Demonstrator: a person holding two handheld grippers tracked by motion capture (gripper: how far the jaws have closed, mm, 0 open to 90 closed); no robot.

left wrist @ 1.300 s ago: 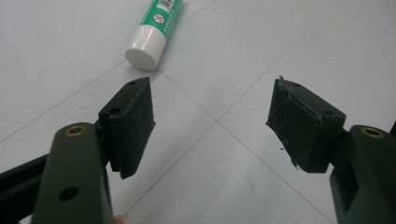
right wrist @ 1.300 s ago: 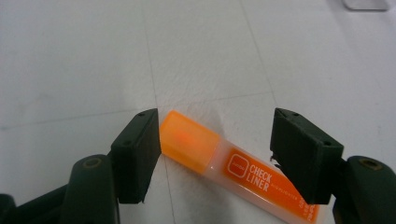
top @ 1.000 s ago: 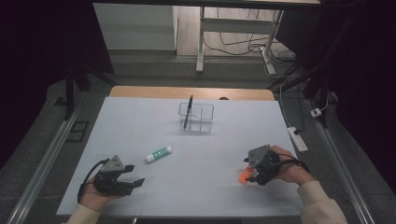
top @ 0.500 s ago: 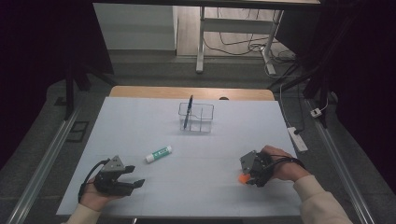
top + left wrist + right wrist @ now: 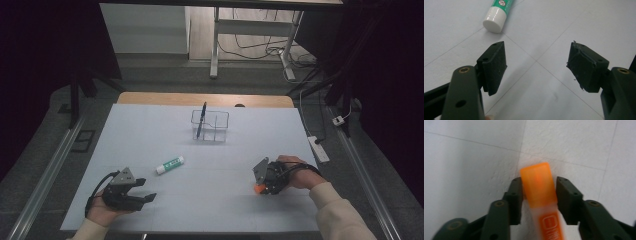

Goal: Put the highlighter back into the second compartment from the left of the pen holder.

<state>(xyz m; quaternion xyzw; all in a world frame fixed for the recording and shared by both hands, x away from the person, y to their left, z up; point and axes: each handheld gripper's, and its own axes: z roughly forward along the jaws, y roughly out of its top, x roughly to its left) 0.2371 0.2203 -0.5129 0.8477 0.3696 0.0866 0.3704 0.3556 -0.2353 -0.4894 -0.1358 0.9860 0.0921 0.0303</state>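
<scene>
As my right gripper [image 5: 538,195] jaws have just been closing around the orange marker [image 5: 537,183], I should squeeze its cap evenly before lifting.

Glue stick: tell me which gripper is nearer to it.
Left. The left gripper sits just below the glue stick, jaws open toward it; the right gripper is far off to its right, around an orange marker.

A lab-like recording room: white-covered table [image 5: 150,125], dark surroundings, trailing floor cables [image 5: 260,47], power strip [image 5: 319,148].
</scene>
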